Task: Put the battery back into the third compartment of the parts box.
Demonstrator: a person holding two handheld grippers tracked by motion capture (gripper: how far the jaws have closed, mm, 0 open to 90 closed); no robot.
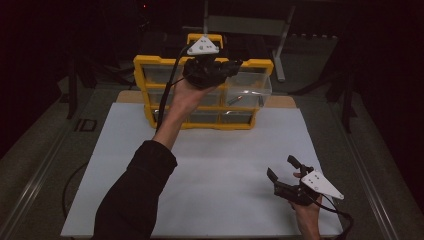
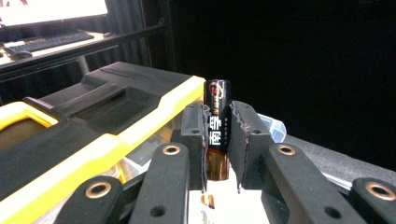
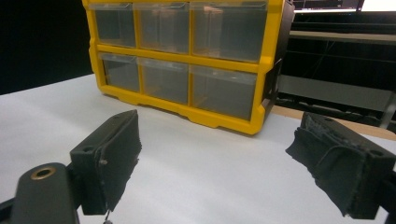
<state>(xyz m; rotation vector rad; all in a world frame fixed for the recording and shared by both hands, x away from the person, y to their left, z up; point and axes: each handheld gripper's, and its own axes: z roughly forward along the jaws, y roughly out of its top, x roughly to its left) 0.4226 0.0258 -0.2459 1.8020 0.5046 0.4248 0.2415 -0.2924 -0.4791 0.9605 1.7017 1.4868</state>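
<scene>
A black and gold battery (image 2: 218, 95) stands upright between the jaws of my left gripper (image 2: 217, 140), which is shut on it. In the high view the left gripper (image 1: 233, 65) is held up over the top of the yellow drawer cabinet (image 1: 150, 65), just above its clear upper right drawer (image 1: 248, 84), which is pulled out. A corner of that drawer (image 2: 275, 129) shows behind the jaws. My right gripper (image 1: 282, 169) rests low near the mat's front right, open with nothing between its jaws. In its own view the right gripper (image 3: 219, 135) faces the cabinet (image 3: 261, 70).
The cabinet has two rows of clear drawers and stands at the back of a white mat (image 1: 215, 170). A small dark item (image 1: 236, 98) lies in a right-hand drawer. A desk with a keyboard (image 2: 46, 42) and dark surroundings lie beyond the table.
</scene>
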